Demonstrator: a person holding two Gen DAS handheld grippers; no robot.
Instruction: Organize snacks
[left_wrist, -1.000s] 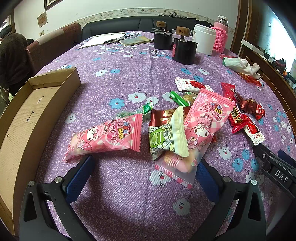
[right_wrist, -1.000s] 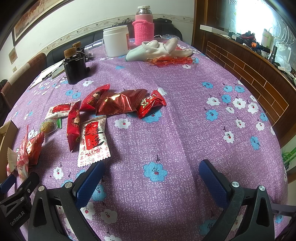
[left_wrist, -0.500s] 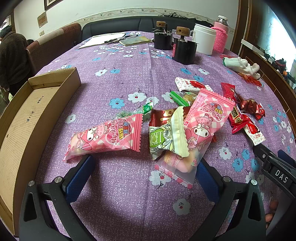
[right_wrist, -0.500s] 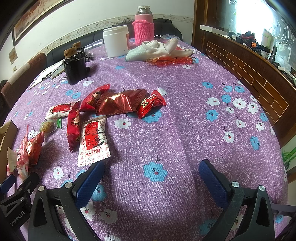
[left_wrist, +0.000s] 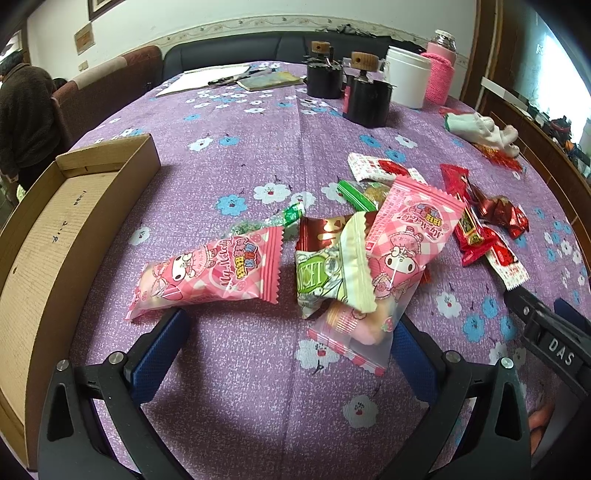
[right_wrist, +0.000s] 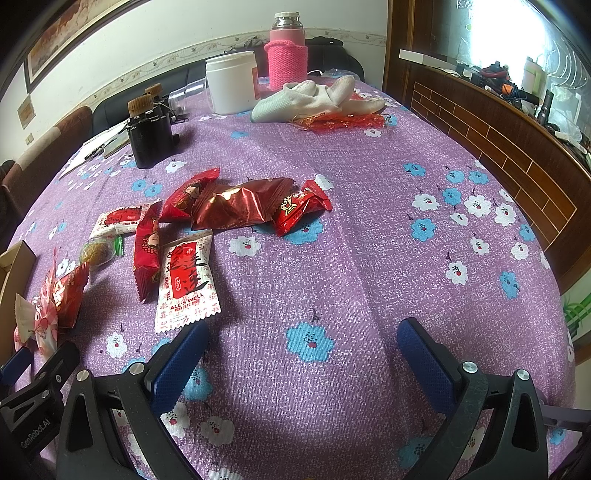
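Observation:
A heap of snack packets lies on the purple flowered tablecloth. In the left wrist view, a pink My Melody packet (left_wrist: 210, 275) lies flat, a second pink packet (left_wrist: 399, 258) leans over a green-and-white packet (left_wrist: 332, 273). My left gripper (left_wrist: 288, 339) is open and empty just in front of them. An open cardboard box (left_wrist: 74, 221) sits at the left. In the right wrist view, a white-and-red packet (right_wrist: 186, 284) and several red packets (right_wrist: 236, 203) lie ahead to the left. My right gripper (right_wrist: 303, 354) is open and empty over bare cloth.
At the far side stand two black holders (left_wrist: 369, 99), a white jar (right_wrist: 231, 81) and a pink-sleeved flask (right_wrist: 288, 55). White gloves (right_wrist: 317, 96) lie near the right. A wooden ledge (right_wrist: 498, 140) borders the table on the right. A person (left_wrist: 22, 118) stands at the far left.

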